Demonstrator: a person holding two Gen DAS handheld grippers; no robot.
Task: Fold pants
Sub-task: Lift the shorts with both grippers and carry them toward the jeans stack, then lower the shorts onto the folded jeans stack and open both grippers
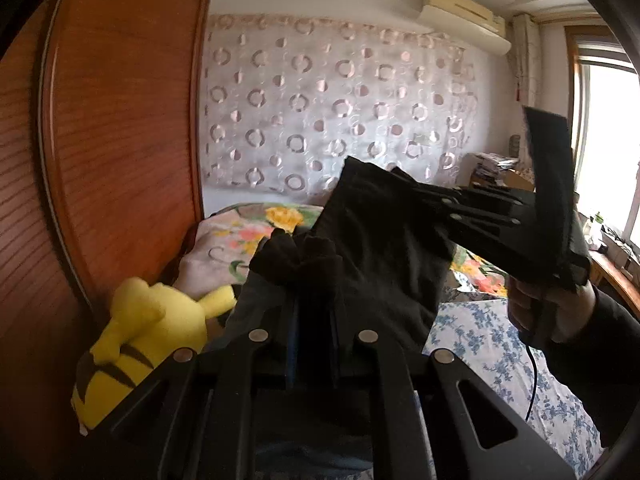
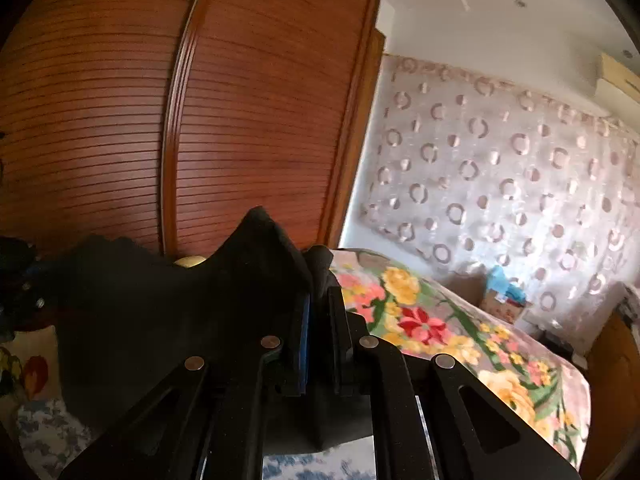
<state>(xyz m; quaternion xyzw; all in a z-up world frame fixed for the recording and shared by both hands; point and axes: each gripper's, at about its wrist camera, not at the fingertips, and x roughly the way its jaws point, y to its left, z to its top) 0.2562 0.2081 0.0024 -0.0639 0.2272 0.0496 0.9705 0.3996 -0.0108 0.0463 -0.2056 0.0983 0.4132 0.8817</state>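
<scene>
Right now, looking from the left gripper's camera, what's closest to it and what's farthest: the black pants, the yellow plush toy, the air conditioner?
1. Black pants: pinched in the left gripper, straight ahead.
2. Yellow plush toy: low on the left, lying beside the wooden wardrobe.
3. Air conditioner: high on the far wall, upper right.

Black pants (image 1: 376, 240) aloft, bunched; stretched between tongs

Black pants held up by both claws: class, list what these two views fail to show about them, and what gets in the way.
- Lower part of the pants: left wrist view, hidden behind the left claw and its frame.
- Right claw tips: left wrist view, buried in cloth.
- Pants' far end: right wrist view, lost in shadow at the left edge.
- Yellow plush toy: partly covered by the claw frame.
</scene>
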